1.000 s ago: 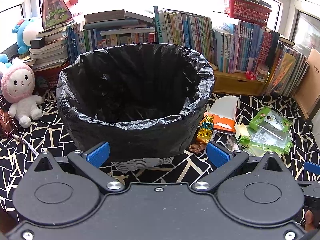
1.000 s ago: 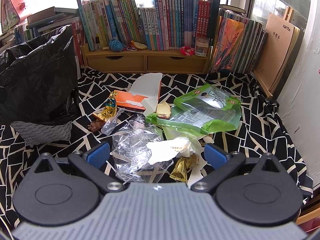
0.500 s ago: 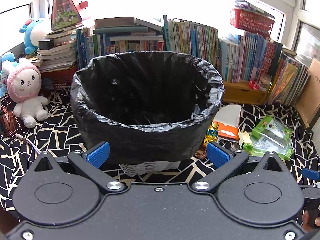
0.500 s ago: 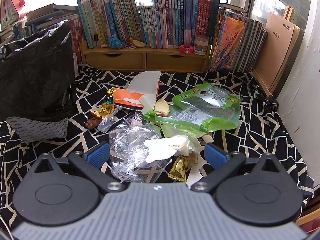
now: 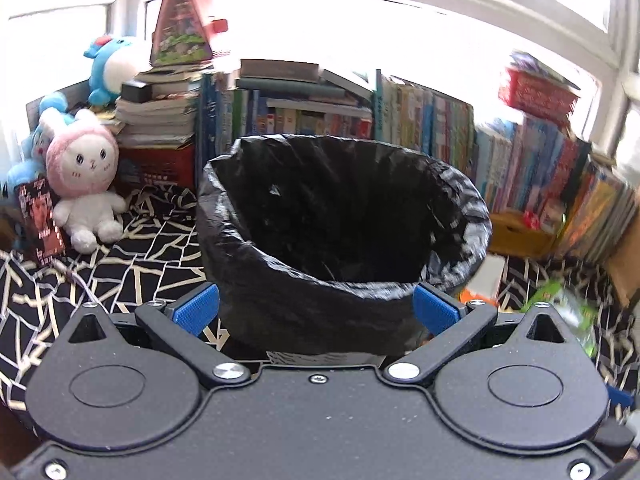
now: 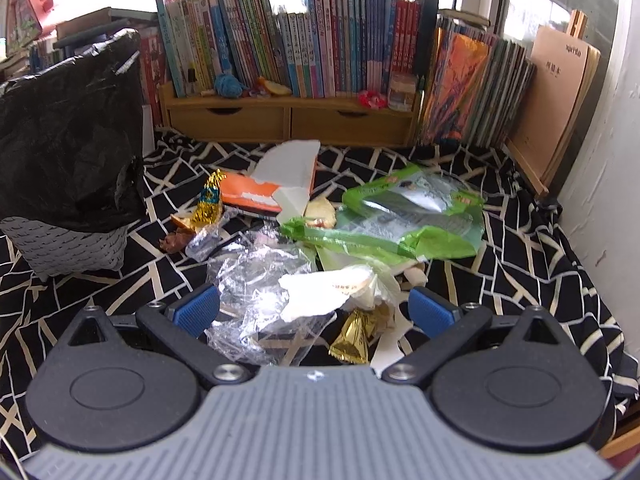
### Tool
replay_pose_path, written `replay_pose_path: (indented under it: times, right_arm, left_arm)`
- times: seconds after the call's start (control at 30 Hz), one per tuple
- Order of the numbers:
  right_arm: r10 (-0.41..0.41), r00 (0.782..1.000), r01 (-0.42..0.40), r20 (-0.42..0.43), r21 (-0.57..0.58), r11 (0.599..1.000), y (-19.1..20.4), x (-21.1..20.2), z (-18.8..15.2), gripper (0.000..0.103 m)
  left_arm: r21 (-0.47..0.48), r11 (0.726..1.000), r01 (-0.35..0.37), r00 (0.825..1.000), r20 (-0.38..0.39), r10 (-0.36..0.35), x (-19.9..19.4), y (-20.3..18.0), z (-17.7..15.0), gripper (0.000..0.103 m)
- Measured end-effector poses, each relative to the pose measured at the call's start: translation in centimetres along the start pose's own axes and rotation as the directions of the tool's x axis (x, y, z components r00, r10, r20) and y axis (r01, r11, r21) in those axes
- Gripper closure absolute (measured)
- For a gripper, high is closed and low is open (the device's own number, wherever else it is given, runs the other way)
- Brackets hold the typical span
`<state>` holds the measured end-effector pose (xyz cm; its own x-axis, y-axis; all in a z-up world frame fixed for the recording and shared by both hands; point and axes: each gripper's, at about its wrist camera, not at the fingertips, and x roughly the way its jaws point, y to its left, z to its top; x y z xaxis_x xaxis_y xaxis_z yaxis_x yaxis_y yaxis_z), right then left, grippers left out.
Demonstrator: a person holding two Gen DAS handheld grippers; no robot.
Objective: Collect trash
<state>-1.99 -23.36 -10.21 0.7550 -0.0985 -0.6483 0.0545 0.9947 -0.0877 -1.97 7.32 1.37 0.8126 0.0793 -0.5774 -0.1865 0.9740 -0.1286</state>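
1. Holding your left claw [image 5: 316,308] spread wide, you have it facing the bin [image 5: 344,240], whose black liner bag folds over the rim; nothing sits between the blue pads [image 5: 194,312].
2. Your right claw [image 6: 314,312] is also spread and empty, hovering over the trash on the black-and-white patterned cloth [image 6: 520,248].
3. Between its pads lie a crumpled clear plastic wrapper [image 6: 256,292], a torn white paper scrap [image 6: 324,290] and a gold foil wrapper [image 6: 354,338].
4. Further out you see a green plastic bag [image 6: 404,220], an orange-and-white carton [image 6: 276,184] and a gold-and-blue foil candy wrapper [image 6: 210,202], all lying loose on the cloth.
5. In the right wrist view the bin stands at the left, beside the trash pile, with its grey woven base [image 6: 68,244] showing under the liner.
6. Rows of books [image 6: 300,44] and a wooden drawer unit [image 6: 288,118] stand behind; a pink plush rabbit [image 5: 84,176] sits left of the bin.
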Motion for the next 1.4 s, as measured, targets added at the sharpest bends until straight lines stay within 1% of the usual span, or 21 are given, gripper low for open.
replay_pose_path:
  times: [0.07,0.17,0.2,0.3,0.4,0.47,0.5,0.53,0.6,0.67,0.7,0.73,0.77,0.83,0.93,1.0,1.2,1.3,1.4]
  right_arm:
    - [-0.007,0.999,0.008,0.044,-0.016,1.0,0.0,-0.1,-0.3,0.0]
    - [-0.016,0.994,0.021,0.112,-0.049,0.999,0.2,0.0,-0.8,0.0]
    - [-0.014,0.991,0.023,0.135,-0.062,0.998,0.3,0.0,-1.1,0.0]
    - [-0.005,0.981,0.027,0.192,-0.112,0.993,0.6,0.3,-1.9,0.0]
    - [-0.002,0.975,0.032,0.224,-0.134,0.991,0.6,1.0,-2.9,0.0]
    - [0.001,0.974,0.028,0.225,-0.125,0.992,0.4,1.6,-3.4,0.0]
    - [0.004,0.975,0.023,0.221,-0.119,0.993,0.2,1.9,-3.7,0.0]
    - [0.01,0.976,0.016,0.219,-0.116,0.993,0.1,2.1,-3.9,0.0]
    - [0.019,0.977,0.007,0.214,-0.12,0.993,0.0,2.5,-4.5,0.0]
    - [0.026,0.975,0.002,0.221,-0.125,0.992,0.0,2.7,-5.1,0.0]
    - [0.031,0.973,-0.002,0.227,-0.126,0.992,-0.1,2.8,-5.4,0.0]
    - [0.035,0.972,-0.006,0.23,-0.128,0.992,-0.1,2.9,-5.6,0.0]
    - [0.037,0.972,-0.007,0.23,-0.132,0.991,-0.2,3.1,-5.8,0.0]
    - [0.032,0.973,-0.001,0.229,-0.135,0.991,-0.3,3.7,-6.2,0.0]
    - [0.054,0.977,-0.023,0.207,-0.15,0.988,-0.2,4.5,-6.6,0.0]
    - [0.067,0.978,-0.034,0.198,-0.165,0.986,-0.1,4.9,-6.8,0.0]
    - [0.077,0.976,-0.034,0.204,-0.206,0.978,0.5,5.5,-7.4,0.0]
    - [0.077,0.978,-0.038,0.191,-0.2,0.979,0.4,6.0,-7.5,0.0]
    - [0.084,0.982,-0.057,0.167,-0.16,0.985,-0.2,6.5,-7.4,0.0]
  left_arm:
    - [-0.036,0.999,-0.001,1.0,0.007,0.001,0.5,0.6,0.3,0.0]
    - [-0.064,0.997,-0.053,0.999,0.001,0.053,1.4,1.2,0.4,0.0]
    - [-0.07,0.996,-0.061,0.998,0.0,0.061,1.6,1.4,0.4,0.001]
    - [-0.111,0.99,-0.081,0.997,-0.013,0.08,2.5,2.1,0.4,0.005]
    - [-0.174,0.982,-0.074,0.997,-0.025,0.071,3.5,3.3,0.2,0.008]
    - [-0.226,0.974,-0.033,0.999,-0.032,0.027,4.3,4.2,0.0,0.011]
    - [-0.25,0.968,-0.016,0.999,-0.037,0.006,4.7,4.6,-0.1,0.013]
    - [-0.269,0.963,-0.005,0.999,-0.045,-0.007,5.0,5.0,-0.2,0.018]
    - [-0.3,0.954,0.012,0.997,-0.064,-0.033,5.7,5.4,-0.4,0.023]
    - [-0.328,0.944,0.039,0.995,-0.069,-0.065,6.3,5.7,-0.5,0.028]
    - [-0.346,0.937,0.05,0.995,-0.069,-0.079,6.6,5.9,-0.6,0.033]
    - [-0.358,0.932,0.056,0.994,-0.068,-0.086,6.8,6.0,-0.6,0.038]
    - [-0.366,0.928,0.065,0.994,-0.062,-0.094,6.9,6.1,-0.7,0.04]
    - [-0.375,0.926,0.053,0.994,-0.065,-0.083,7.2,6.1,-0.9,0.044]
    - [-0.376,0.926,0.039,0.996,-0.061,-0.067,7.5,6.0,-1.0,0.045]
    - [-0.374,0.927,0.043,0.996,-0.057,-0.069,7.5,5.9,-1.1,0.045]
    - [-0.369,0.928,0.054,0.996,-0.052,-0.079,7.6,6.1,-1.2,0.044]
    - [-0.363,0.93,0.054,0.996,-0.052,-0.078,7.7,6.1,-1.1,0.042]
    - [-0.349,0.936,0.048,0.996,-0.054,-0.072,7.8,5.9,-1.1,0.04]
